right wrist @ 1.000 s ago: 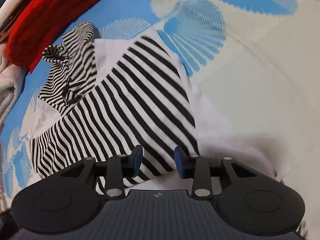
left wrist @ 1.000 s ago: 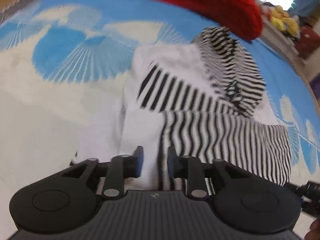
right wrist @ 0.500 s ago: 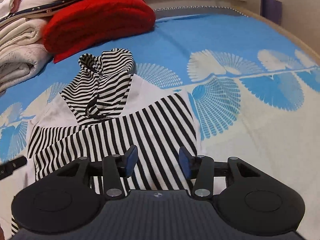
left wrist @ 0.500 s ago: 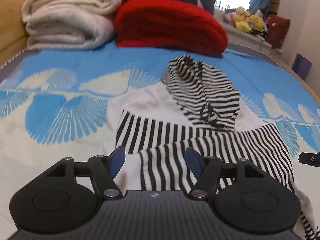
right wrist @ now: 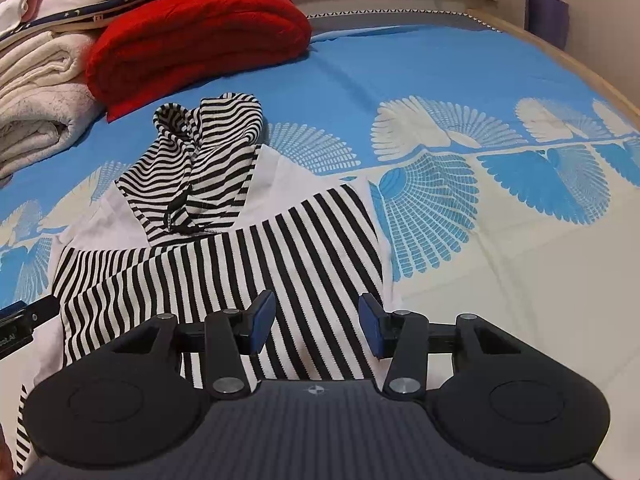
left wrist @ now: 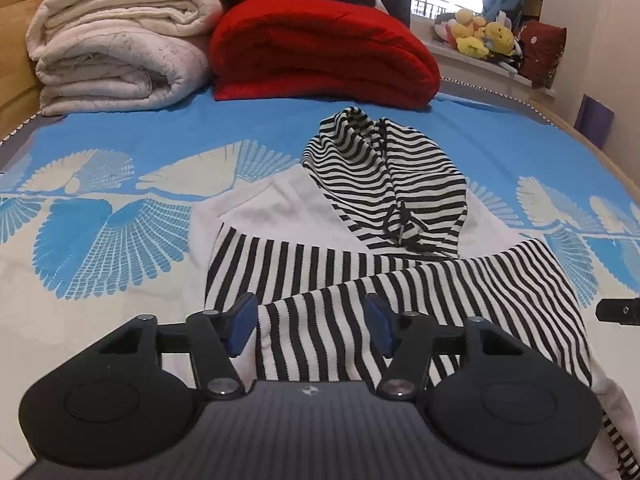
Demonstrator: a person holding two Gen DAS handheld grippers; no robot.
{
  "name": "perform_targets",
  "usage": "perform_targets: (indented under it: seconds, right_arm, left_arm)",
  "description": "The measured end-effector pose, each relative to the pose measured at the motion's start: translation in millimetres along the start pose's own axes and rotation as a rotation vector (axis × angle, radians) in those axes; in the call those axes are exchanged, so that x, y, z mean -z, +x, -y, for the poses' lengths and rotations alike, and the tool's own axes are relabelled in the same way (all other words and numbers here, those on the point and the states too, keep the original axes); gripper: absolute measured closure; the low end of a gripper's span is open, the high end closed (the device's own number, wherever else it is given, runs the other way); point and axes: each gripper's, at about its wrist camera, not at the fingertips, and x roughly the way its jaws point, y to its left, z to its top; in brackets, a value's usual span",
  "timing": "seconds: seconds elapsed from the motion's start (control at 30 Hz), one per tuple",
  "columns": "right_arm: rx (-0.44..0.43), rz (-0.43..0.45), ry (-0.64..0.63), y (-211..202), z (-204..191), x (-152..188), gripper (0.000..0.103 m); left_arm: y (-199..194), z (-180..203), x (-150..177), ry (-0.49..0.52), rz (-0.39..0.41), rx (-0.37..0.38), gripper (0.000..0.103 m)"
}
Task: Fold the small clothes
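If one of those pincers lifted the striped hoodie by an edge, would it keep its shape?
Probably not. The hoodie looks like thin, soft knit; its hood lies crumpled, so it would likely droop and unfold. It seems light, and would probably bunch up rather than slide on the bedsheet.

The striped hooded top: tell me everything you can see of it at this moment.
The striped hooded top is a small garment of soft knit: white body, black-and-white striped hood with a dark drawstring, and striped sleeves folded across the front. It lies flat on the blue-and-cream bedspread, hood toward the stacked blankets, apart from them. Both the left claw and right claw hover open over its near edge, gripping nothing.
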Motion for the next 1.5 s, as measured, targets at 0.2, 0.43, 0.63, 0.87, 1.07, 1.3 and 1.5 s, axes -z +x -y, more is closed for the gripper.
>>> perform_targets:
  seconds: [0.2,0.43,0.63,0.87,1.07,1.3,1.5]
  right_arm:
    - [0.001,-0.025,0.0,6,3,-1,0.055]
    - [-0.014,-0.023,-0.002,8,4,-9,0.055]
    - [-0.019,-0.017,0.024,11,13,-22,0.077]
    - [-0.027,-0.037,0.047,19,22,-25,0.092]
    - [-0.01,-0.064,0.089,28,30,-26,0.091]
    - [0.013,-0.075,0.106,36,38,-26,0.091]
    - [0.012,-0.075,0.12,37,42,-27,0.091]
  left_arm:
    - [6,-2,2,0.021,-0.022,0.039,0.063]
    - [26,-9,-19,0.025,-0.027,0.081,0.086]
    - [93,-15,-86,-0.025,0.016,0.078,0.086]
    - [200,-18,-174,-0.108,0.002,0.085,0.086]
    - [279,-11,-245,-0.219,-0.012,0.128,0.08]
    - [355,25,-271,-0.104,-0.135,0.079,0.07]
    - [371,43,-254,0.072,-0.212,0.029,0.098]
